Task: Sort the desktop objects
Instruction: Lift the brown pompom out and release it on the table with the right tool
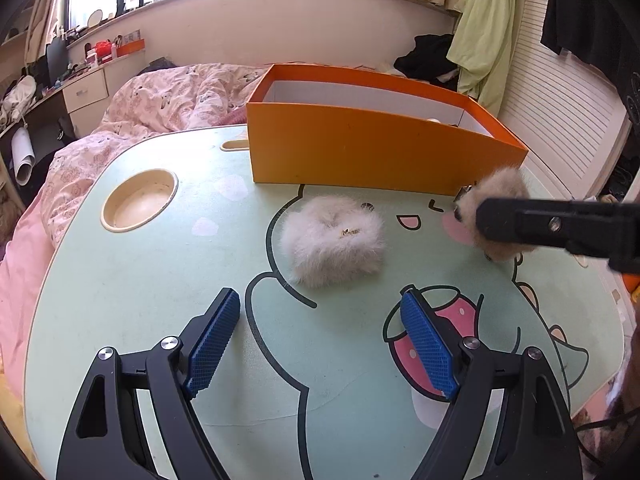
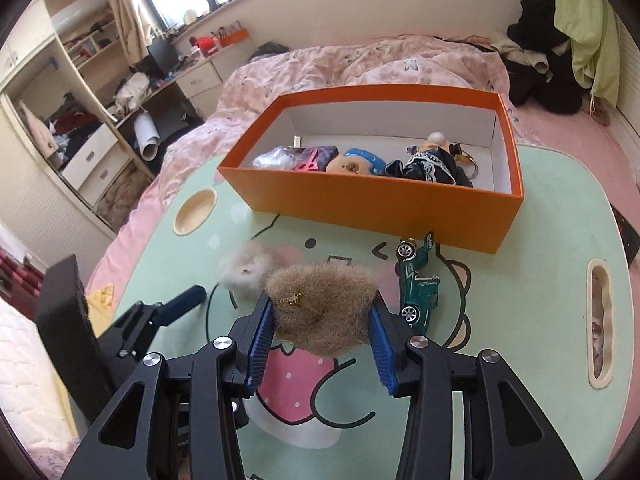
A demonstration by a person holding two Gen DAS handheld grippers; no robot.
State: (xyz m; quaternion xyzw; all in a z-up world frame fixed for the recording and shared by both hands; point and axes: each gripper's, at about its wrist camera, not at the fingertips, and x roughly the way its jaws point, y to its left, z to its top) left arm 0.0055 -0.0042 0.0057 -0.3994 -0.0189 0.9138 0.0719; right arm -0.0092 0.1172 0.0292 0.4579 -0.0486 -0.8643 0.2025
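Table (image 2: 540,280): your working surface is the mint lap table with the cartoon print, set over the pink bedding. Keep the carry above it, so a drop lands here and not on the bed.

Orange box (image 2: 380,208): it stands at the far side of the table, open-topped and already holding a doll in dark lace, a blue-capped toy and other small bits. The free floor seems to be at its far and right parts — aim there, and clear the near wall before you lower.

Brown fluffy scrunchie (image 2: 320,312): this is the piece in hand, pinched between the blue pads of your right gripper (image 2: 322,334) and, as far as the left wrist view shows, lifted just off the table near the box's right corner. The fur squashes easily, so I judge the hold is soft; move level and steadily, without rolling the wrist.

White fluffy scrunchie (image 1: 334,240): it lies flat on the table in the middle, near the box's near wall, untouched. It looks like the next pick.

Green toy car (image 2: 418,284): it sits just right of the brown scrunchie, nose toward the box. Lift straight up first — a sideways sweep could knock it rolling.

Left gripper (image 1: 320,340): its jaws are spread wide and empty, hanging on the near side of the white scrunchie. Hold it there, out of the right hand's path.
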